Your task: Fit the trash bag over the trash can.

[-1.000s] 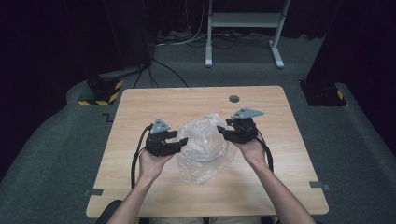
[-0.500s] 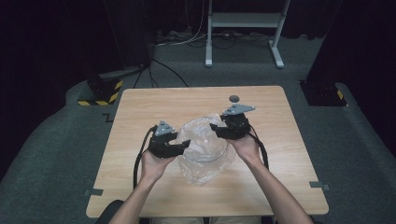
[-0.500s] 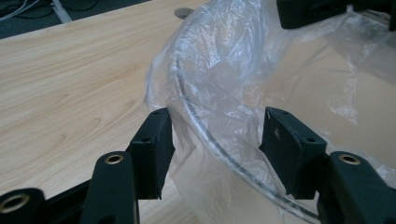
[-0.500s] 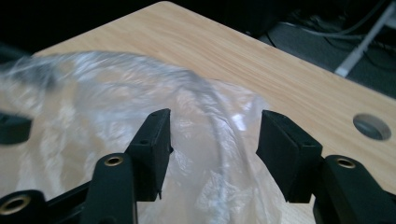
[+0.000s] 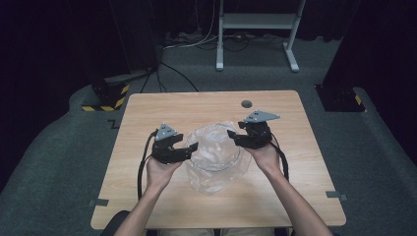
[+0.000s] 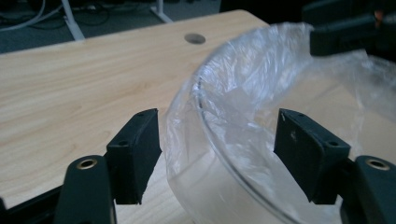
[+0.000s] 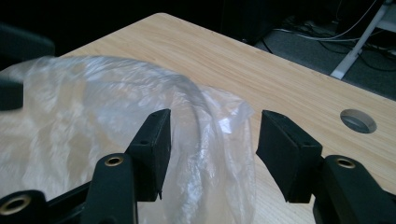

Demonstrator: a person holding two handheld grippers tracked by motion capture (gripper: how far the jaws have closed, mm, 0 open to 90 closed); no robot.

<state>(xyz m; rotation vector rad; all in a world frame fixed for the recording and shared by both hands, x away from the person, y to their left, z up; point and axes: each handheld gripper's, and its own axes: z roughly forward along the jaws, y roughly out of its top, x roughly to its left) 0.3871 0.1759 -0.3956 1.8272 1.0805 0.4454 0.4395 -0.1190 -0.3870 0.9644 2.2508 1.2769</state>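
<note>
Bag, clear plastic, sits mid-table between your two hands, draped over a clear round bowl whose rim shows through the film. Your left gripper is at the bag's left side, your right gripper at its right side, both tools pointing inward toward each other.

Left gripper view: jaws stand fairly wide and have just been opening; the bag's edge and the bowl rim lie between them, pads not pressing, a gap on each side. The other tool's black jaw shows at the bag's far rim.

Right gripper view: jaws also fairly wide, having opened a little just now; film and the curved rim pass between them. Left pad is just beside the film, can't tell if it touches; right pad is clear of it.

Round cable hole lies in the tabletop beyond the bag, near the far edge.
</note>
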